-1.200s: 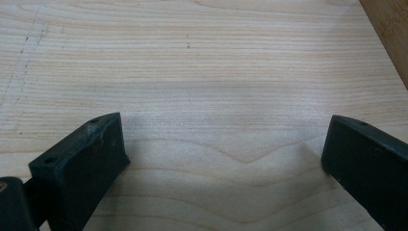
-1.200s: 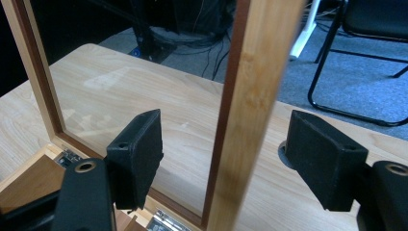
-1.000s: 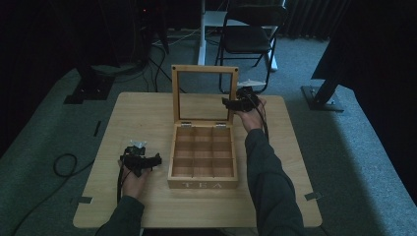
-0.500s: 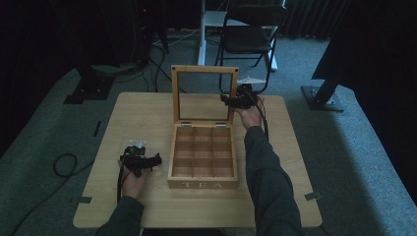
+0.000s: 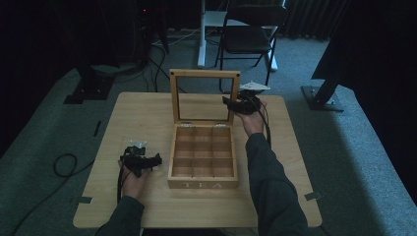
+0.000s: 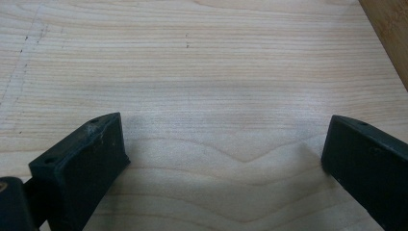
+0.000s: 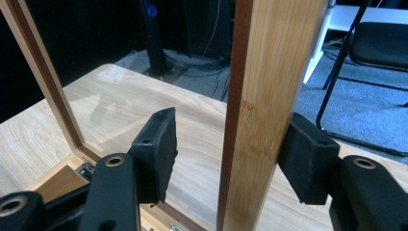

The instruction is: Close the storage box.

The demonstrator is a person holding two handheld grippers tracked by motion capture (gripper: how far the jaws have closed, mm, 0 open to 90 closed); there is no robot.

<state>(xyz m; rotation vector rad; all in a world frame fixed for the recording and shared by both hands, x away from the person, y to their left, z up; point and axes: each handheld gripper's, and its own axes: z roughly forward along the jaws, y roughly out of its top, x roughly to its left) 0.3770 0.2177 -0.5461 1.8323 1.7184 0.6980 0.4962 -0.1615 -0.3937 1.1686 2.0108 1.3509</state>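
wooden lid (image 7: 260, 110) now sits between the right gripper (image 7: 226, 139) fingers, just closing; left gripper (image 6: 223, 154) fingers open, unmoved.

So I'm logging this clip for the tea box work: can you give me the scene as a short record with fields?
box: wooden tea box, compartments look empty
lid: lid frame open, standing upright
right hand-held gripper: jaws around the lid frame's side rail and just been closing; one pad touches, the other is still apart
left hand-held gripper: open over bare table, left of the box
background: folding chair
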